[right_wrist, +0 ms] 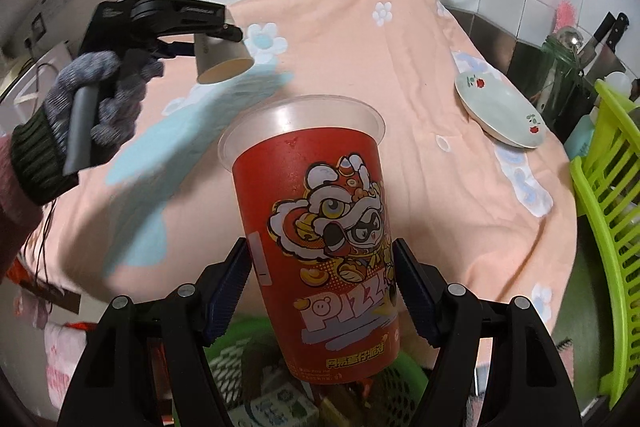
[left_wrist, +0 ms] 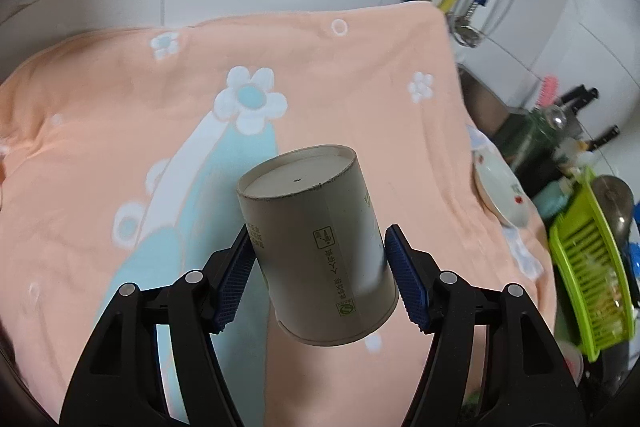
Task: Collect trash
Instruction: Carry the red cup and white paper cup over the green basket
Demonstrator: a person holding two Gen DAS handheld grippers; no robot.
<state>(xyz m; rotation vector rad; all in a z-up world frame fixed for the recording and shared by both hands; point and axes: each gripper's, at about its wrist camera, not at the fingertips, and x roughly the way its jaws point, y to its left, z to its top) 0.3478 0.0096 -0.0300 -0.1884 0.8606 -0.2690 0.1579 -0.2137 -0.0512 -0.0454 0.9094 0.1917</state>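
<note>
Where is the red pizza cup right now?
The red pizza cup is clamped in the right tongs, right wrist view, above the green trash basket.

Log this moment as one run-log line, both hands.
left tool: holding paper cup, lifted | right tool: holding red plastic cup above green basket | plate: on orange cloth

The right gripper (right_wrist: 322, 291) clamps a red plastic cup (right_wrist: 320, 247) printed with a cartoon lion, its clear rim tilted away from the camera. Below the cup sits a green basket (right_wrist: 404, 383) with packaging inside. Up left, a gloved hand (right_wrist: 96, 99) holds the left gripper (right_wrist: 218, 41), which grips a plain paper cup (right_wrist: 222, 59) above the peach flowered cloth (right_wrist: 360, 67). A white plate (right_wrist: 500, 115) rests on the cloth's right edge, beside a lime-green rack (right_wrist: 608, 207).
</note>
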